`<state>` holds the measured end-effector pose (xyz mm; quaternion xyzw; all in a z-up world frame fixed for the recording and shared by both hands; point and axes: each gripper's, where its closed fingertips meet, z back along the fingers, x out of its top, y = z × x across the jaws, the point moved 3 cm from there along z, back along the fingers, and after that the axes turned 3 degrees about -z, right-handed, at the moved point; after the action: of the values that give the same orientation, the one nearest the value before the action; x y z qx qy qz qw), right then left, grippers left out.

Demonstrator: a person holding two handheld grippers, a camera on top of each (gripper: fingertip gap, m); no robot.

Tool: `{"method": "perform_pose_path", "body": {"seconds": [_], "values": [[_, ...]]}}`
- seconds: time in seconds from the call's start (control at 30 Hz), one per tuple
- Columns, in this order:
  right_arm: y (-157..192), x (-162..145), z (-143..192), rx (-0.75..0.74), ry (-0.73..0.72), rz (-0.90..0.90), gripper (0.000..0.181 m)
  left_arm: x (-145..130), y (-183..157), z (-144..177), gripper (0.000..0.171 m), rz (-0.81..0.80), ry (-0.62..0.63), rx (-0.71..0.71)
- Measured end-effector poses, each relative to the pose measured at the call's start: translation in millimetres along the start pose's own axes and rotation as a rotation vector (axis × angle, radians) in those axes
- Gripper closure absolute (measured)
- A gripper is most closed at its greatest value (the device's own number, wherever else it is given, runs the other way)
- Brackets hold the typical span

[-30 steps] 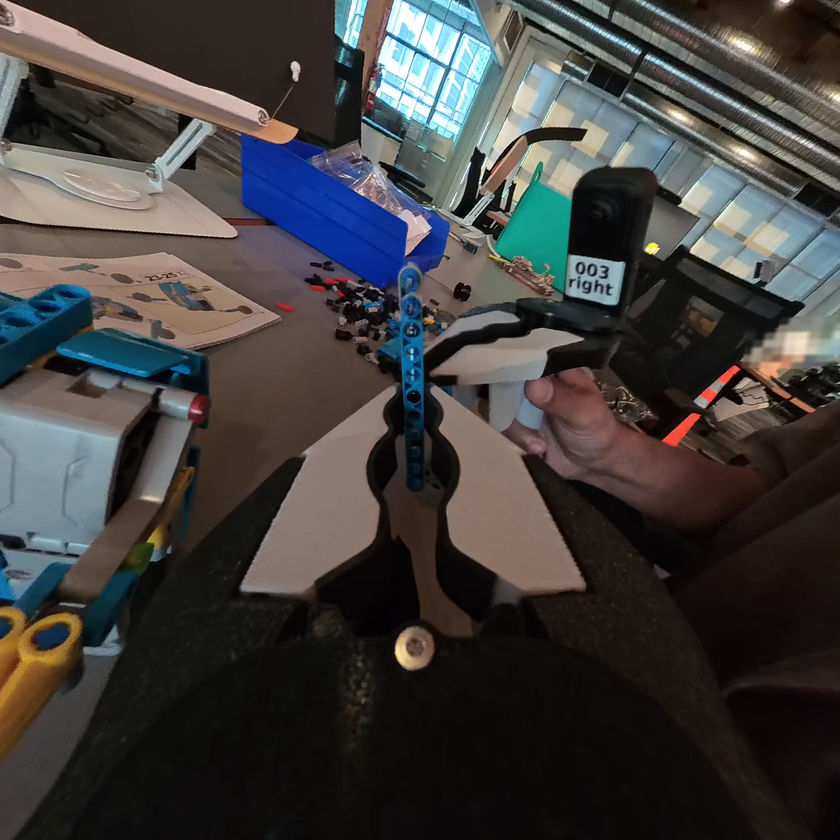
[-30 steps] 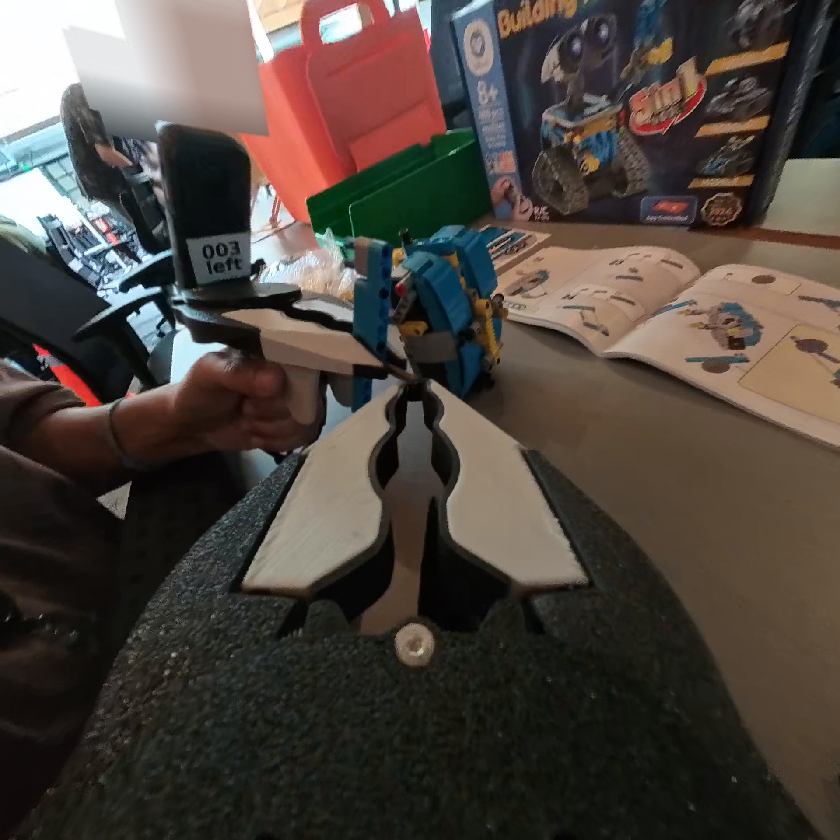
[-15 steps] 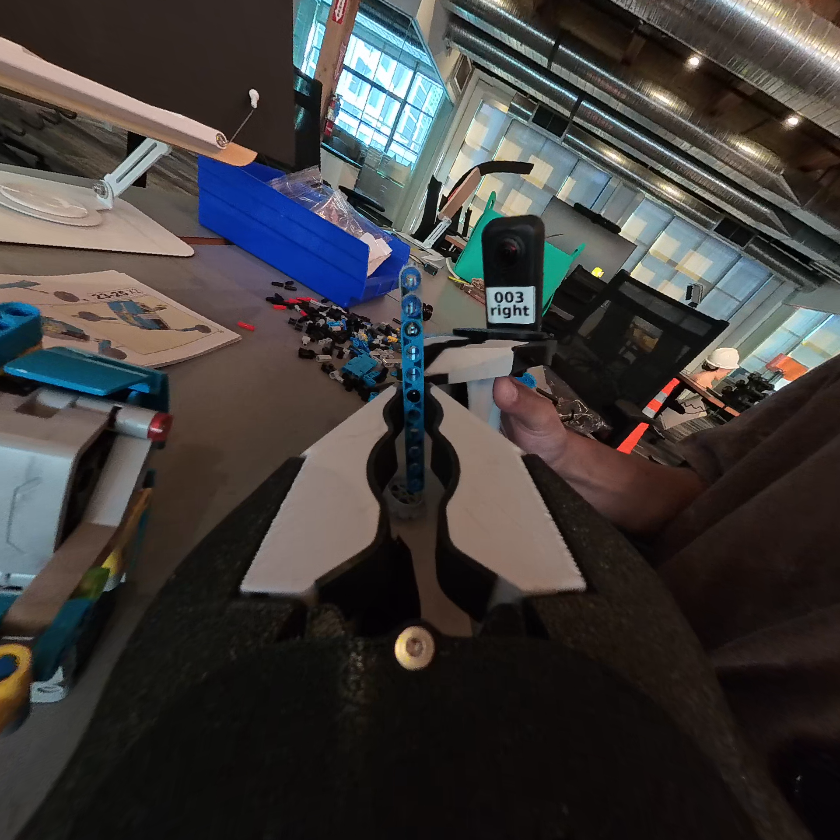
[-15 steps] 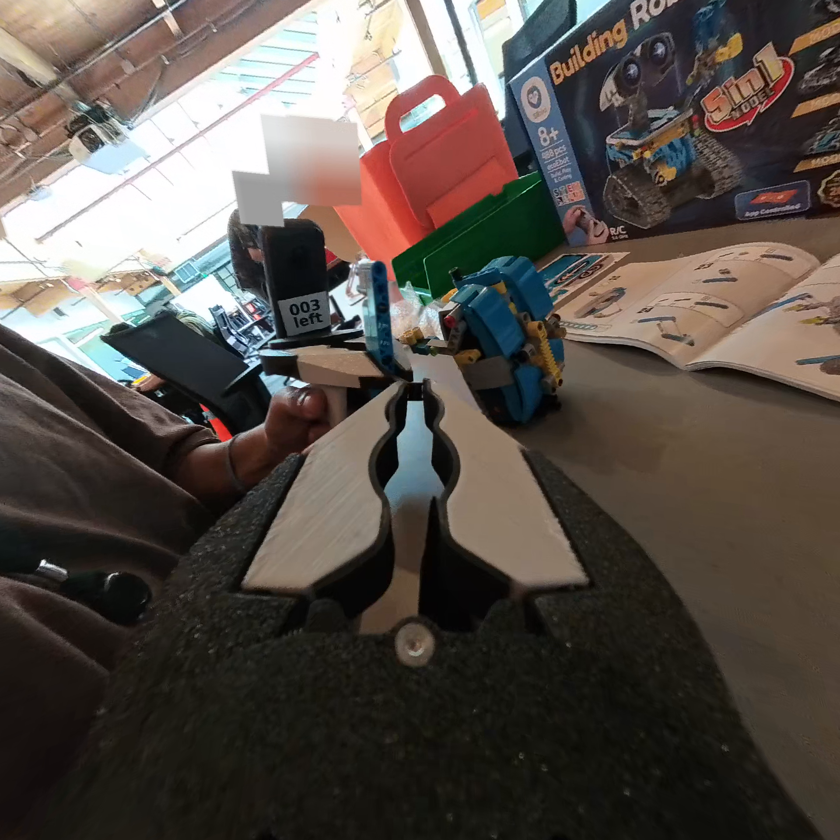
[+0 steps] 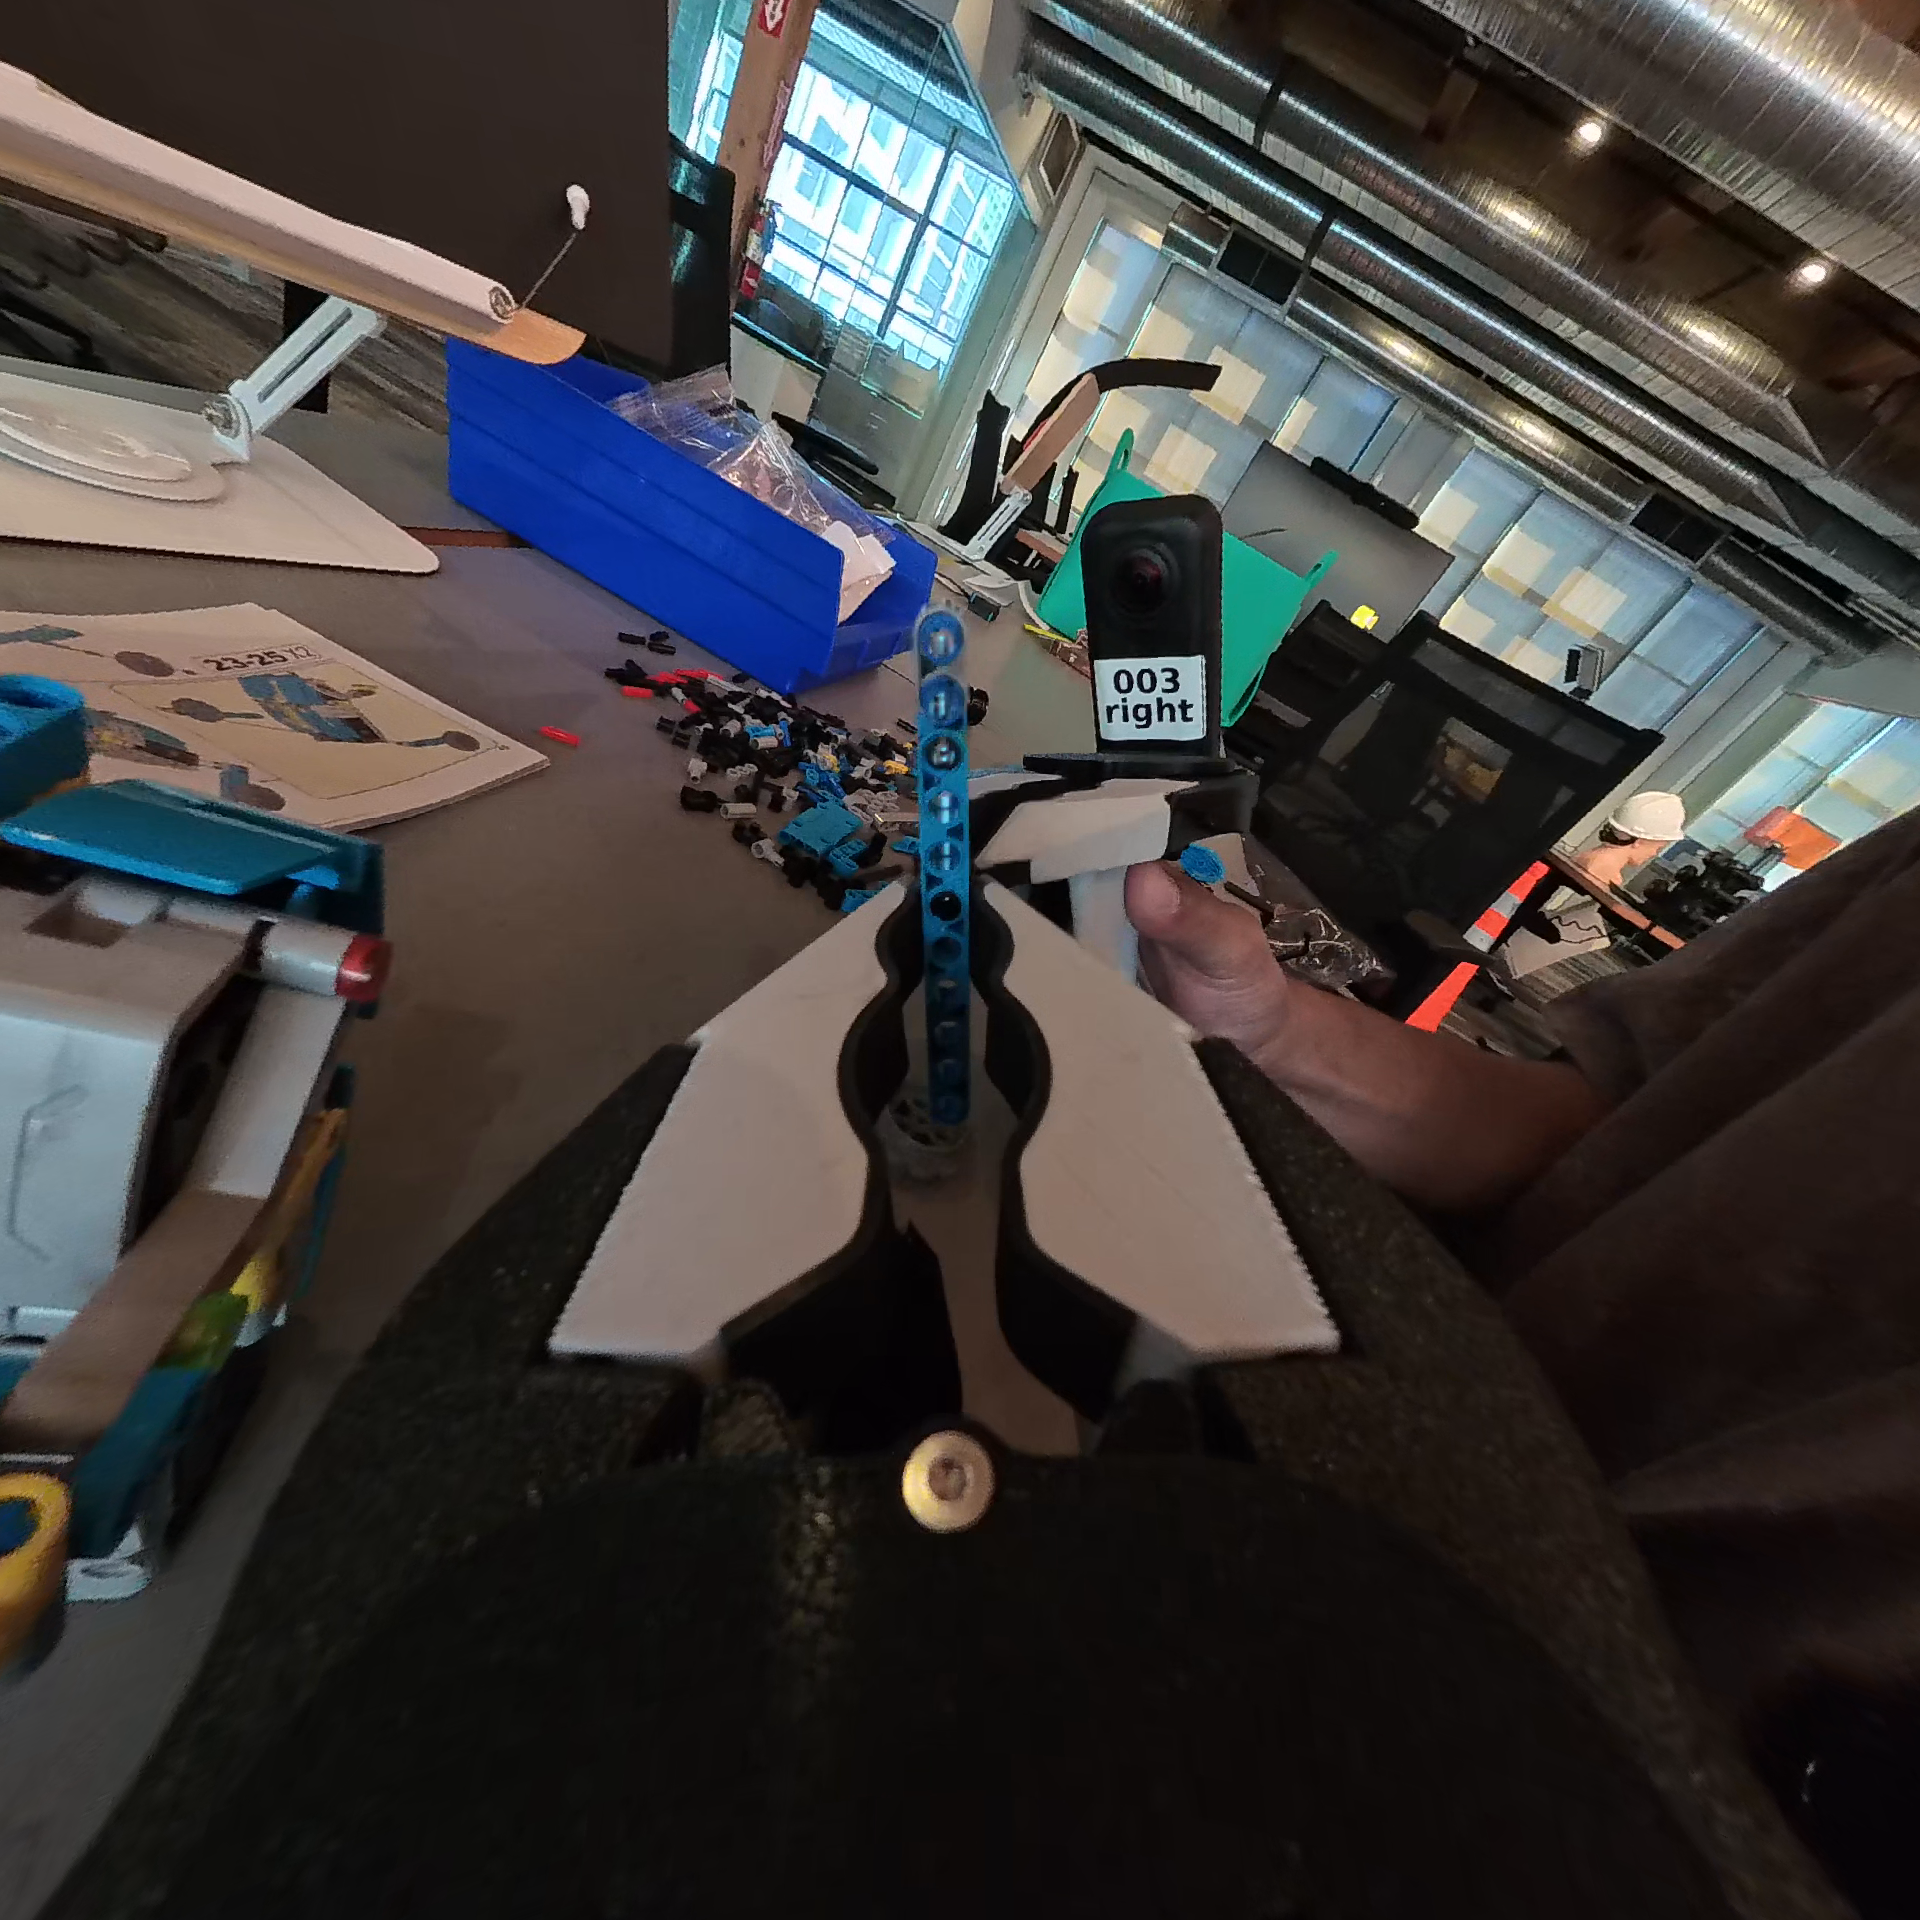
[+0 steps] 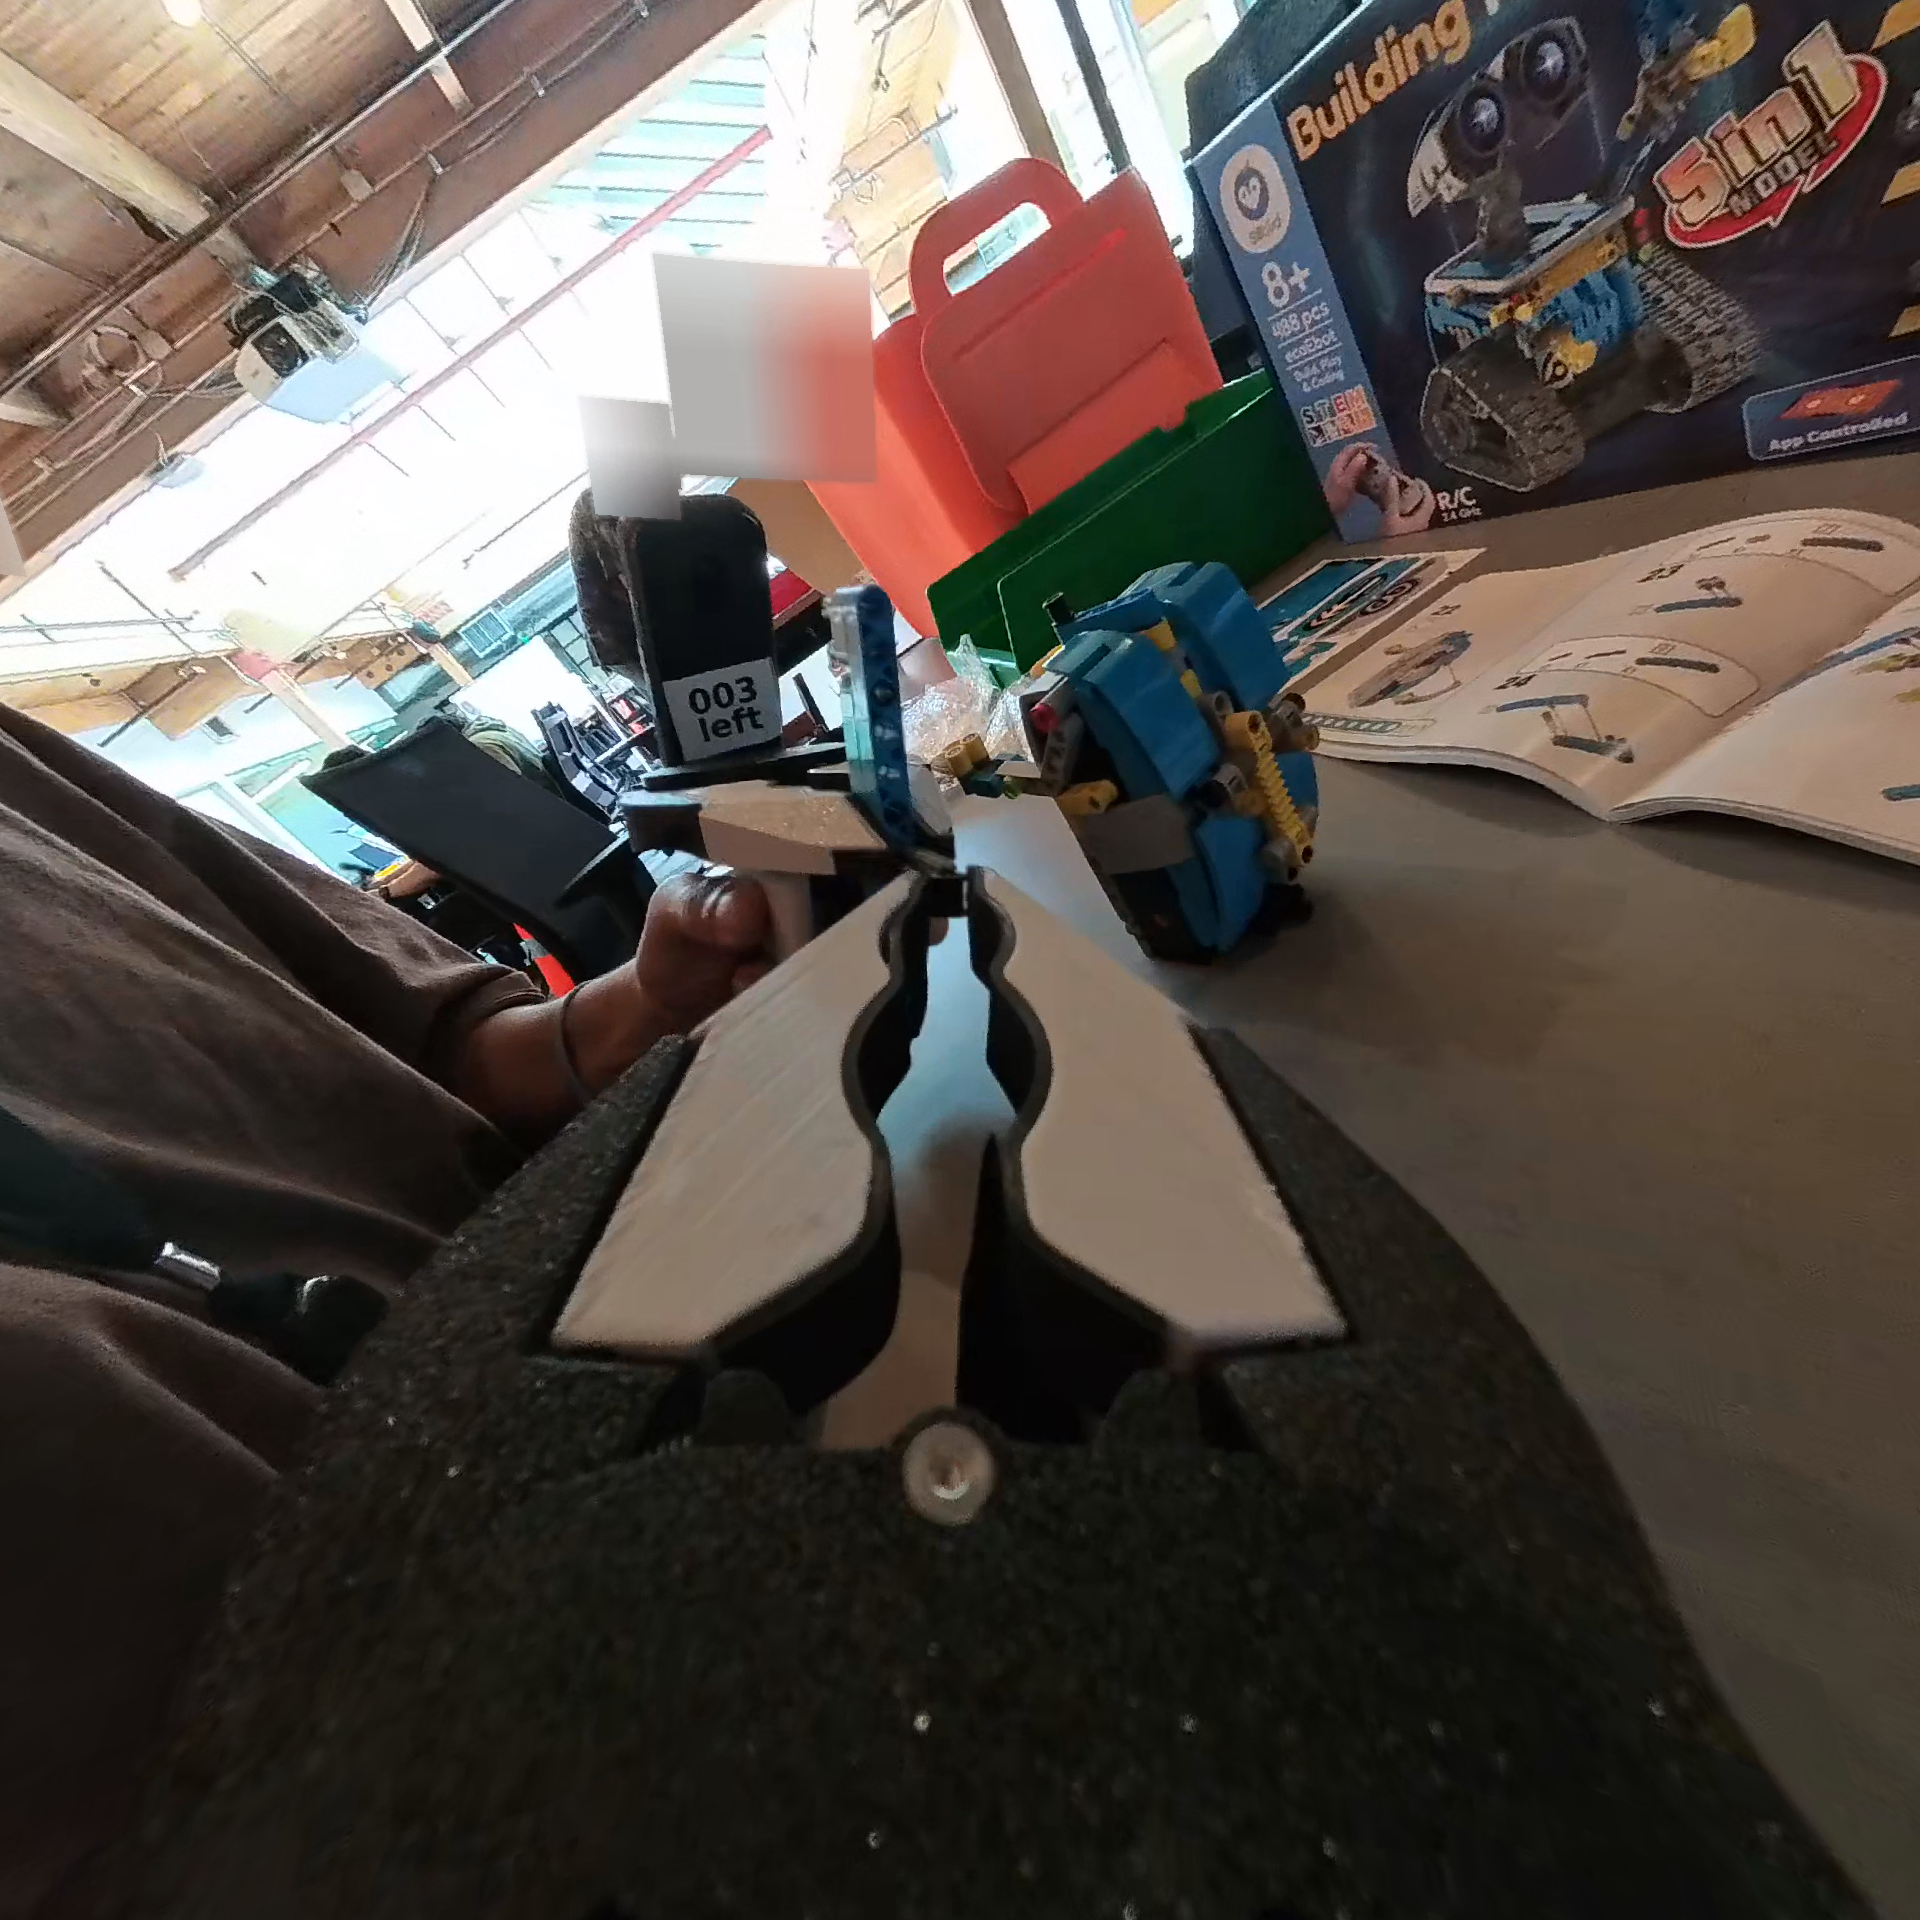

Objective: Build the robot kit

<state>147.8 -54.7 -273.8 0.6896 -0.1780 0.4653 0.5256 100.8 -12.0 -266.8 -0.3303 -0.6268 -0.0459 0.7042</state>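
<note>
My left gripper (image 5: 948, 914) is shut on a long blue beam with holes (image 5: 943, 790), held upright, with a small grey gear (image 5: 920, 1127) at its lower end. My right gripper (image 6: 942, 883) is shut on what looks like a small black pin, with its tips right at the beam (image 6: 871, 707). It also shows in the left wrist view (image 5: 997, 831), coming in from the right and touching the beam's side. The left gripper (image 6: 894, 831) shows in the right wrist view. Both are held above the grey table (image 6: 1558, 1143).
A blue, grey and yellow brick model (image 6: 1174, 790) stands on the table, close to my left gripper's left (image 5: 135, 1039). A pile of loose small parts (image 5: 790, 769), a blue bin (image 5: 644, 530), an open manual (image 6: 1621, 675), a kit box (image 6: 1558, 260) and a green bin (image 6: 1122, 540) lie around. My left and right fingertips are right by each other.
Both grippers have pulled back from the brick model and tilted upward. The right gripper's tips have stayed at the blue beam, which the left gripper still holds.
</note>
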Motion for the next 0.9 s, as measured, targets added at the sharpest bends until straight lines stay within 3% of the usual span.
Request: {"method": "perform_pose_path", "body": {"seconds": [0.3, 0.5, 0.9], "values": [[1, -8, -7, -0.008, 0.052, 0.024, 0.175, -2, -3, -2, 0.165, -0.023, 0.013, -0.003], [-2, 4, 3, -0.012, -0.017, 0.014, 0.175, 2, 4, 3, 0.165, 0.004, -0.003, 0.006], [2, 0, 1, 0.019, -0.001, 0.012, 0.175, -2, -2, -1, 0.165, -0.013, 0.01, -0.01]]}}
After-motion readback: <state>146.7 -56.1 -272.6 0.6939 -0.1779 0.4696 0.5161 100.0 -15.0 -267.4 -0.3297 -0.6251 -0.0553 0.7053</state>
